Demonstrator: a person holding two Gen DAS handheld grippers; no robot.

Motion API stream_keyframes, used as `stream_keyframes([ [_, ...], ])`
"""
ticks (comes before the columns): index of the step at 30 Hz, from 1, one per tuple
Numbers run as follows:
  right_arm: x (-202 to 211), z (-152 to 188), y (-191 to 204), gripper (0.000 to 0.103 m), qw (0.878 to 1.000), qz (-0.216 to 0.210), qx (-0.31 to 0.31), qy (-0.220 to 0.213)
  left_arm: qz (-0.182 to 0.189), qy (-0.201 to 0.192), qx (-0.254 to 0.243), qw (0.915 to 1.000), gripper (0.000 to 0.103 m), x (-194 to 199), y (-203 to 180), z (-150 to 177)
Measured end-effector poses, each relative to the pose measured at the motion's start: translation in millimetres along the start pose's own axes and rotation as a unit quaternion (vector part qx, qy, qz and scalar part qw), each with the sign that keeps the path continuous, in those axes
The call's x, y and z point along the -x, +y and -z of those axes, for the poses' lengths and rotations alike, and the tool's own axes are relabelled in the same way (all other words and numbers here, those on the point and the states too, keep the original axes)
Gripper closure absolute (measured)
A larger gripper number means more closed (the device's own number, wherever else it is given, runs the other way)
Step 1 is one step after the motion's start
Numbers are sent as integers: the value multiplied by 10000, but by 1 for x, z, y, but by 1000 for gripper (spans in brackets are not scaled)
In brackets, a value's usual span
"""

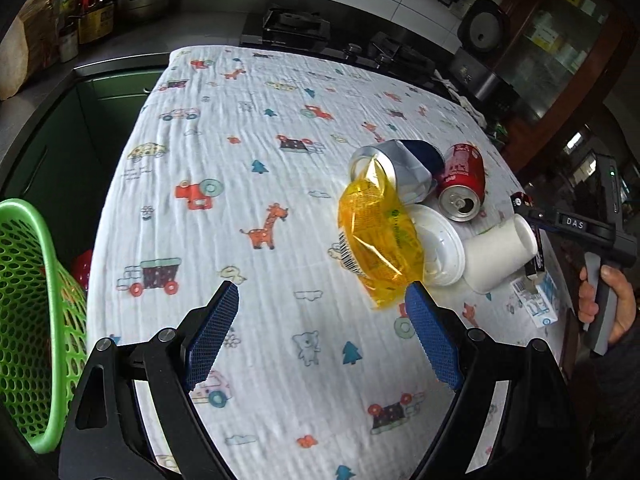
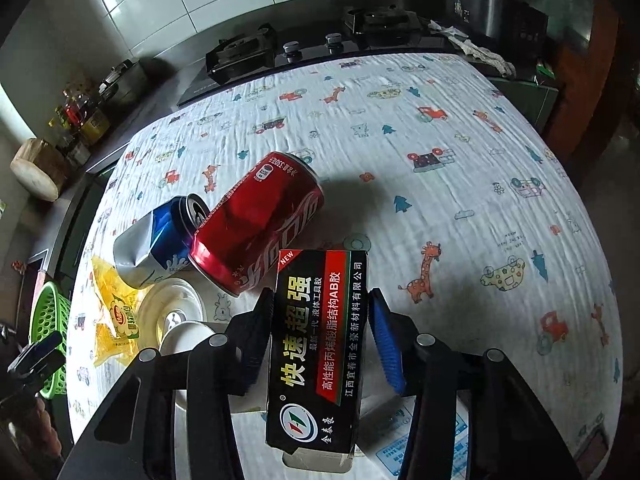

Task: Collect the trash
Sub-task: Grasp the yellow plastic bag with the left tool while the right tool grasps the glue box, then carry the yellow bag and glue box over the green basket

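- Trash is piled in one heap on a table point(image 1: 280, 168) covered with a white cloth printed with little cars, trees and giraffes.
- In the left wrist view the heap is seen at the middle right of the frame: a yellow plastic bag point(image 1: 382, 240), a dented silver and blue can point(image 1: 404, 168), a red can point(image 1: 460, 184), a round white lid point(image 1: 440, 248) and a white cup point(image 1: 500, 252) lying on its side.
- A small white and blue box point(image 1: 538, 300) is seen lying flat just below the cup.
- A black box point(image 2: 316, 352) with yellow writing is gripped by the right gripper point(image 2: 320, 340). Both pads are pressed on its sides, in the lower middle of the right wrist view.
- The red can is touched by the blue can, just above the black box.
- The left gripper point(image 1: 320, 332) is held wide, with nothing between its blue pads. Only cloth is seen under it.
- A green basket point(image 1: 36, 320) full of holes is seen at the lower left edge of the left wrist view, beside the table.
- A hand point(image 1: 612, 300) is wrapped round a grey handle at the right edge.
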State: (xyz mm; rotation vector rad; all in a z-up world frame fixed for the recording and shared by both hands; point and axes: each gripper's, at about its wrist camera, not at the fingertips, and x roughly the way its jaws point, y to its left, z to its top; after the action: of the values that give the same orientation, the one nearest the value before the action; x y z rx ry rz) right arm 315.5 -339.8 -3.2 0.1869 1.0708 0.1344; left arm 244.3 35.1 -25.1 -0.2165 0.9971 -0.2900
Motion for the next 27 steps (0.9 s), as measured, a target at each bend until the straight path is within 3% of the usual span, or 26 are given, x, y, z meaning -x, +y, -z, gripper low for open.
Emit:
stream_keyframes([
  [9, 39, 14, 11, 57, 9970, -141, 498, -572, -38, 262, 126, 9996, 15, -44, -36, -31],
  [16, 62, 25, 17, 58, 9936, -272, 707, -834, -175, 457, 357, 9982, 17, -75, -38, -34],
  [20, 72, 32, 20, 58, 9916, -210, 828, -973, -65, 530, 319, 9981, 38, -79, -38, -31],
  [27, 100, 43, 27, 58, 9874, -137, 1036, -1188, 106, 403, 359, 9985, 52, -66, -33, -26],
])
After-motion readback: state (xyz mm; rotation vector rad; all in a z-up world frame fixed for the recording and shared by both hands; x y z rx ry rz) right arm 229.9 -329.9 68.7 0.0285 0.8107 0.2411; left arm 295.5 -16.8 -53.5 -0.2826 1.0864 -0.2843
